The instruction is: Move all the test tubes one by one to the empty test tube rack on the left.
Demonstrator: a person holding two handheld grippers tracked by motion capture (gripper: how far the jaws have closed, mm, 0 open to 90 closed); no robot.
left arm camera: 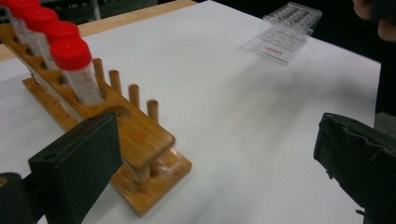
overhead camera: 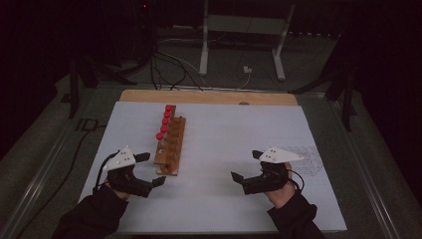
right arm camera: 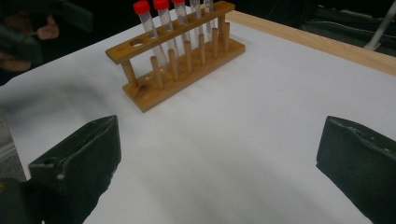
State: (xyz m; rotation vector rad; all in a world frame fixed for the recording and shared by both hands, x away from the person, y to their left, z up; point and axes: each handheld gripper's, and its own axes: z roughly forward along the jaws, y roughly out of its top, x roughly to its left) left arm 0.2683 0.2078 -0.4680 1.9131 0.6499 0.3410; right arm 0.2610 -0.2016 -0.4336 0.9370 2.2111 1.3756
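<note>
left hand-held gripper [overhead camera: 151, 170] low over the desk [overhead camera: 234, 134], jaws spread wide, nothing between them. no earlier picture to hold it against; just apart and empty.

wooden rack [overhead camera: 170, 145] just ahead of that gripper, its near end close beside the upper jaw tip as seen from above. in the left gripper view the rack [left arm camera: 112, 135] runs away to the upper left, past the left jaw; the jaw overlaps its near end, touching or not i cannot tell.

red-capped tubes [overhead camera: 164, 122] stand upright in the rack's far holes, beyond the left hand-held gripper; the nearest hole is open. short pegs line the rack's other edge.

bare white sheet between the two grippers.

right hand-held gripper [overhead camera: 246, 165] well apart from the rack, jaws wide, holding nothing. in its own view the rack [right arm camera: 180, 58] sits far ahead, toward the left jaw.

clear plastic tray [overhead camera: 306, 160] lies flat just beyond the right hand-held gripper, on its outer side.
</note>
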